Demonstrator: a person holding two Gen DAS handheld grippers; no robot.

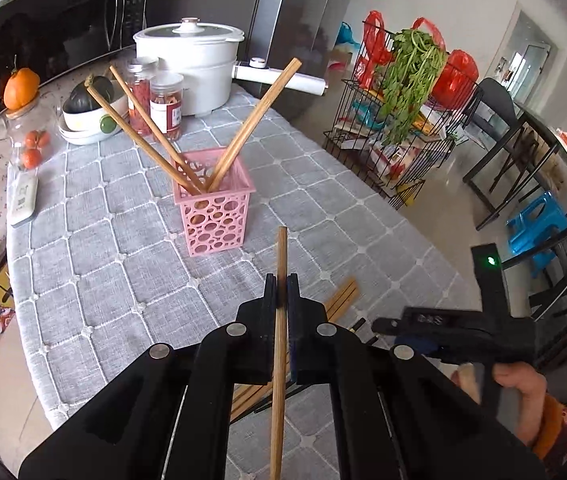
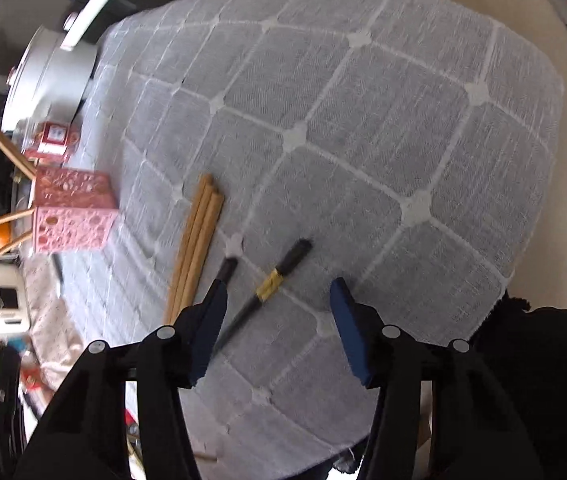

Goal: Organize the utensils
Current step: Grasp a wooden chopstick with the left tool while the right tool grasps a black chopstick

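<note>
left hand-held gripper (image 1: 282, 288) pinches round wooden chopstick (image 1: 280, 320); right hand-held gripper (image 2: 279, 296) gapes empty.

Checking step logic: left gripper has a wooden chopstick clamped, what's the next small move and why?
Probably carry the left gripper, shut on the wooden chopstick, forward above the pink perforated plastic holder and tip it in. Three wooden chopsticks already stand there, and the holder lies just ahead on the grey checked tablecloth.

Our left gripper (image 1: 282, 289) points steeply downward, its jaws clamped together on a wooden chopstick (image 1: 280, 344). Our right gripper (image 2: 279, 300) tilts downward too, jaws standing apart and gripping nothing, our right hand (image 1: 523, 396) wrapped around its handle.
</note>
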